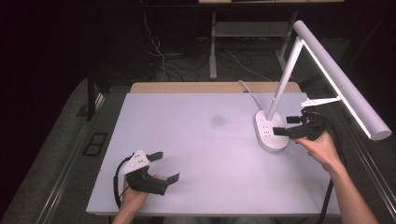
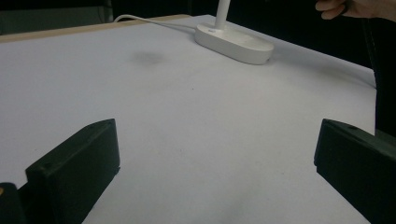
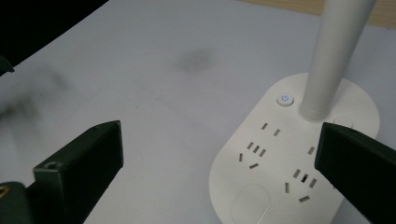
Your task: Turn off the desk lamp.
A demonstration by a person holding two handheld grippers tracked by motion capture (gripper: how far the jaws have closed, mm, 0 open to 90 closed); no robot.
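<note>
Right gripper (image 1: 286, 125): jaws spread wide, empty, poised just over the lamp base (image 3: 299, 158). Left gripper (image 1: 163, 165): jaws likewise spread, lamp base well ahead.

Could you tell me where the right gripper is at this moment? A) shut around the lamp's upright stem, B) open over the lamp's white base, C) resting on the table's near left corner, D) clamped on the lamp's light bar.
B: the right gripper hangs with jaws spread over the lamp base, whose sockets and power button lie between them, gripping nothing.
</note>
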